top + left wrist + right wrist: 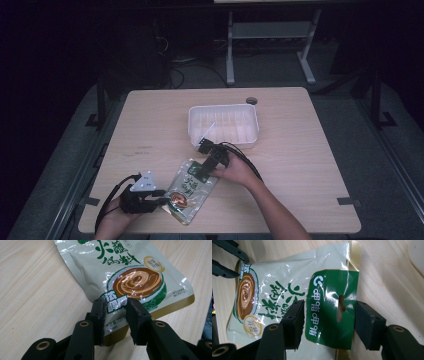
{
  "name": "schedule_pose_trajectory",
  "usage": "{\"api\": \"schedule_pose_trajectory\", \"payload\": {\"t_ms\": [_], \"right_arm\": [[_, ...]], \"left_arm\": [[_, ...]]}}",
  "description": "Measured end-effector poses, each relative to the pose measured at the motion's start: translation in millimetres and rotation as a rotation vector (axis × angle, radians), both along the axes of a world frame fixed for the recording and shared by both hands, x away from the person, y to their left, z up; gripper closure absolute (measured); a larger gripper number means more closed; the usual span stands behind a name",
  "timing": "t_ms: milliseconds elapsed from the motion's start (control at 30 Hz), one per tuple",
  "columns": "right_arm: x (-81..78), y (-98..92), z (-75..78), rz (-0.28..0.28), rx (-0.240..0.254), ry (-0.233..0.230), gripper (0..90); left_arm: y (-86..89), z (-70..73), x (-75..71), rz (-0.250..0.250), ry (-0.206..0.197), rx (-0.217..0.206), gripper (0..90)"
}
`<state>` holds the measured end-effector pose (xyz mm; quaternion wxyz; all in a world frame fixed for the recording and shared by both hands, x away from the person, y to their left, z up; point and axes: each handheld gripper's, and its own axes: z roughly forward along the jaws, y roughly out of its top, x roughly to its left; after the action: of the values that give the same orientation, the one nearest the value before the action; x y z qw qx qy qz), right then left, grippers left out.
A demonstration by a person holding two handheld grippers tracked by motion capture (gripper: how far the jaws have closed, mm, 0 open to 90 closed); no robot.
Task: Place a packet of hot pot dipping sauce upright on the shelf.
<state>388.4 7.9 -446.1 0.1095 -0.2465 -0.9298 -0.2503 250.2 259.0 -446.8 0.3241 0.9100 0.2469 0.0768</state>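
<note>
My left gripper (150, 197) is a black frame topped by a grey three-cornered plate, with a black cable looping off its side. My right gripper (207, 160) is black too, trailing a bundle of dark cables over the forearm. Seen along them, the jaws are matte black blocks on flat linkage arms (each pivot ringed in brass-coloured metal). My forearms are bare, no sleeves showing.

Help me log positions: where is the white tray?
In the high view the white tray sits mid-table toward the far edge, just beyond the sauce pouch.
</note>
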Motion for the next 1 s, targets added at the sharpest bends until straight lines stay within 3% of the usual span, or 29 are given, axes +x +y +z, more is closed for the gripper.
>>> {"api": "schedule_pose_trajectory", "payload": {"t_ms": [300, 500, 767, 833, 1000], "right_arm": [[-4.4, -5.2, 16.5, -0.001, 0.055, -0.013, 48.8], [-9.2, -1.1, 32.3, 0.04, 0.081, -0.017, 52.9], [-7.9, 3.1, 28.6, 0.064, 0.09, 0.029, 60.9], [-7.6, 7.5, 22.7, 0.073, 0.067, 0.066, 63.8], [-10.0, 16.1, 15.8, 0.093, 0.025, 0.091, 74.1]], "left_arm": [[-1.3, -0.7, 0.6, 0.003, 0.005, 0.0, 67.8], [-1.3, -1.1, 0.8, 0.002, 0.007, 0.001, 67.6], [-1.4, -1.3, 1.0, 0.003, 0.01, 0.001, 67.5], [-1.2, -1.3, 1.2, 0.001, 0.011, 0.001, 67.4], [-1.3, -1.5, 1.0, 0.003, 0.01, -0.001, 67.3]]}}
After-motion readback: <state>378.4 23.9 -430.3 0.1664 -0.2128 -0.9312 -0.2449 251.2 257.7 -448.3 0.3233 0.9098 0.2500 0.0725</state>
